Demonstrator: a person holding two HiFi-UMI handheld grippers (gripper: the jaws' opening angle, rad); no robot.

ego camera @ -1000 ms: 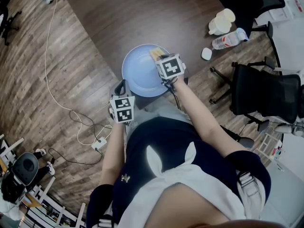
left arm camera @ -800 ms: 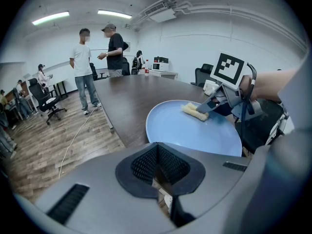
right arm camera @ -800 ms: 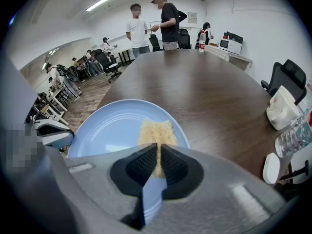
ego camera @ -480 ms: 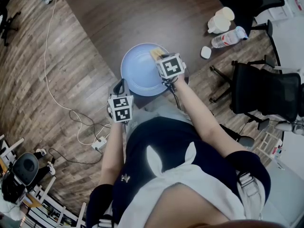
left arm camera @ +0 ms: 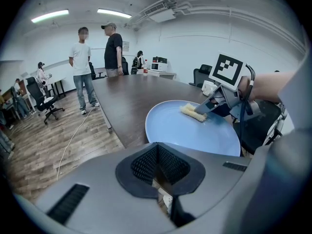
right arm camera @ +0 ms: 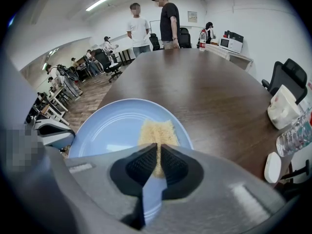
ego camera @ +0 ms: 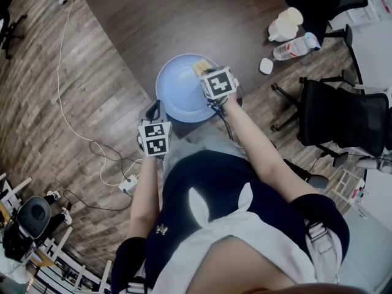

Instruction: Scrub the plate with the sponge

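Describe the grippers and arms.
Both the left gripper and right gripper have grey shells, black ribbed pads and a white cube with black square markers. A black cable trails from the right one. The arms are bare below dark sleeves.

Pale sponge (left arm camera: 194,113) on blue plate (left arm camera: 180,128)

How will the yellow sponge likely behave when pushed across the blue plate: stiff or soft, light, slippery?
The sponge probably squashes easily: it looks porous and sits pinched in the nearly closed jaws of the right gripper. It seems thin, so likely light. Its rough texture may drag rather than slide on the smooth blue plate.
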